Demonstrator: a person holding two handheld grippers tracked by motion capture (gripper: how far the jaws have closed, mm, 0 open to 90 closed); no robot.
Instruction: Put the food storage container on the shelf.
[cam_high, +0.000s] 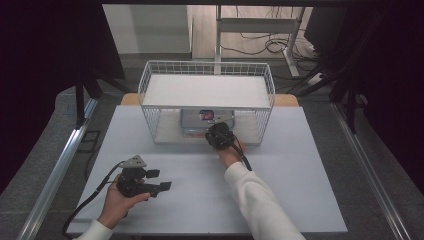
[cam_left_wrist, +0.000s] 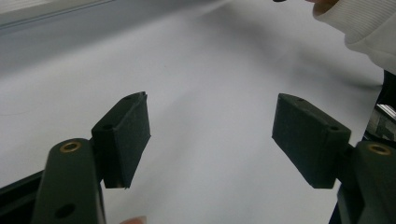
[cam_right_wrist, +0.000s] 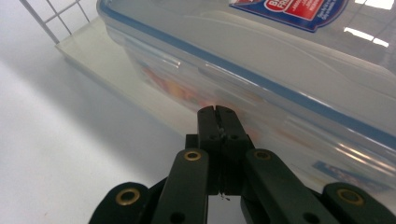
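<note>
A clear plastic food container (cam_high: 200, 119) with a blue-sealed lid and a red-and-blue label sits on the lower level of a white wire rack (cam_high: 144, 80). My right gripper (cam_high: 218, 135) is at the container's front. In the right gripper view its jaws (cam_right_wrist: 217, 109) are shut together with nothing visible between them, tips at the container's side wall (cam_right_wrist: 261, 51) just below the lid rim. My left gripper (cam_high: 160, 180) rests low over the table at the front left, open. In the left gripper view its pads (cam_left_wrist: 128, 135) stand wide apart around bare table.
The rack stands at the back middle of the white table (cam_high: 290, 170), with a flat upper shelf (cam_high: 207, 90) over the container. Its lower tray edge (cam_right_wrist: 93, 58) lies just ahead of the right gripper. A white sleeve (cam_left_wrist: 369, 28) crosses the table's middle.
</note>
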